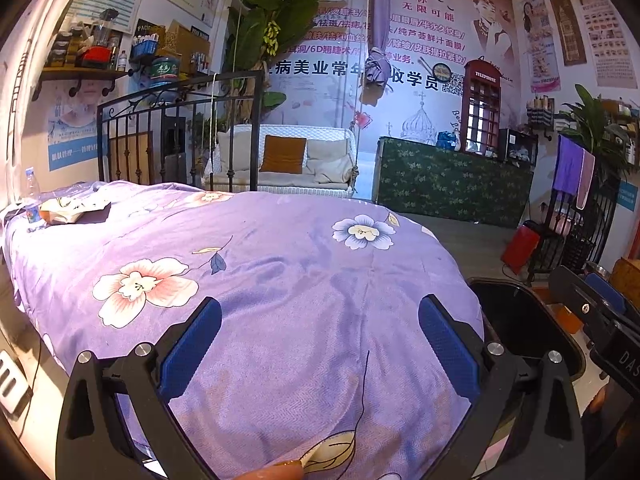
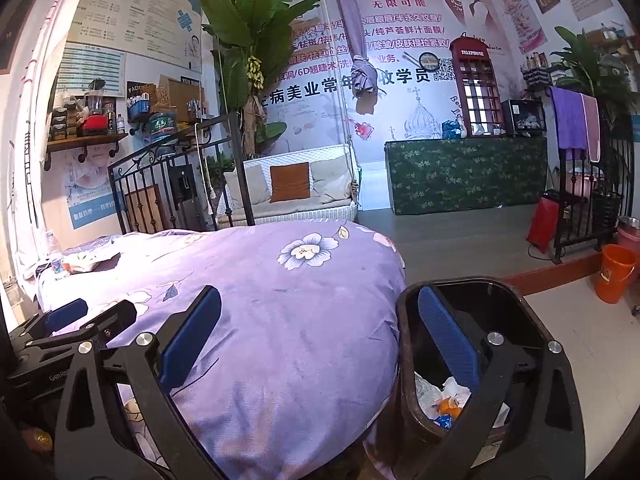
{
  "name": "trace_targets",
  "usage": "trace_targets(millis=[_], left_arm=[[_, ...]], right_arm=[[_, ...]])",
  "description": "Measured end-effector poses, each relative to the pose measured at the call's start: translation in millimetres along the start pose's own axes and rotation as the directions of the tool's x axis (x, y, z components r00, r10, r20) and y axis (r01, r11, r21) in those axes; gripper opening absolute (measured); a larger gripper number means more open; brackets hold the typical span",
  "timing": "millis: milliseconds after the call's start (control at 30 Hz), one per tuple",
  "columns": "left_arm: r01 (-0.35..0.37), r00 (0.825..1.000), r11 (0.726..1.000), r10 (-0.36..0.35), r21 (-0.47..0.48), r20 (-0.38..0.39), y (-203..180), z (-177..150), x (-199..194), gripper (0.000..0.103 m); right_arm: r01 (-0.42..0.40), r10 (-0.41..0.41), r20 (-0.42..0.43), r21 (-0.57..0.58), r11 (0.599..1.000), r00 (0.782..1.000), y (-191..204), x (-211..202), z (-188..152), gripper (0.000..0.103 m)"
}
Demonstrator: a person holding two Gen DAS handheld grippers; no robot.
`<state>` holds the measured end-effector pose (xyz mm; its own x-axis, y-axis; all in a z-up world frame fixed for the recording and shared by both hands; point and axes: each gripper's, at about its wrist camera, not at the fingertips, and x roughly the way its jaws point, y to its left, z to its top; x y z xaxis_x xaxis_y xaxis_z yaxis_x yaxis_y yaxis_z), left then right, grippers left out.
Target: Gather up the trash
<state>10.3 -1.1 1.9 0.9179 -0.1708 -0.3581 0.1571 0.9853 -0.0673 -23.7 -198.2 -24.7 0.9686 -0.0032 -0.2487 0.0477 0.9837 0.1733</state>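
Observation:
A black trash bin (image 2: 472, 292) stands on the floor at the bed's right corner, holding crumpled white paper (image 2: 448, 390) and orange and blue scraps. My right gripper (image 2: 320, 338) hangs open and empty, one finger over the purple floral quilt (image 2: 288, 320), the other over the bin's mouth. My left gripper (image 1: 320, 340) is open and empty above the quilt (image 1: 260, 264). The bin (image 1: 516, 312) shows at its right. On the far left of the bed stand a plastic water bottle (image 1: 32, 200) and a crumpled wrapper (image 1: 70, 208).
A black iron bed rail (image 1: 176, 136) closes the bed's far end. Beyond it are a swing sofa (image 1: 288, 160), a green-covered counter (image 1: 452, 180) and a towel rack (image 2: 576, 152). An orange bucket (image 2: 616, 272) and a red bag (image 2: 542, 224) sit on the floor at right.

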Motion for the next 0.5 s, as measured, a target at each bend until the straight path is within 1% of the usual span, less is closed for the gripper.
trace_targets(millis=[500], left_arm=[[-0.001, 1.000, 1.000, 0.001, -0.005, -0.007, 1.9, -8.1, 0.9, 0.097]], right_arm=[[0.004, -0.004, -0.002, -0.015, 1.000, 1.000, 1.4, 0.2, -0.3, 0.097]])
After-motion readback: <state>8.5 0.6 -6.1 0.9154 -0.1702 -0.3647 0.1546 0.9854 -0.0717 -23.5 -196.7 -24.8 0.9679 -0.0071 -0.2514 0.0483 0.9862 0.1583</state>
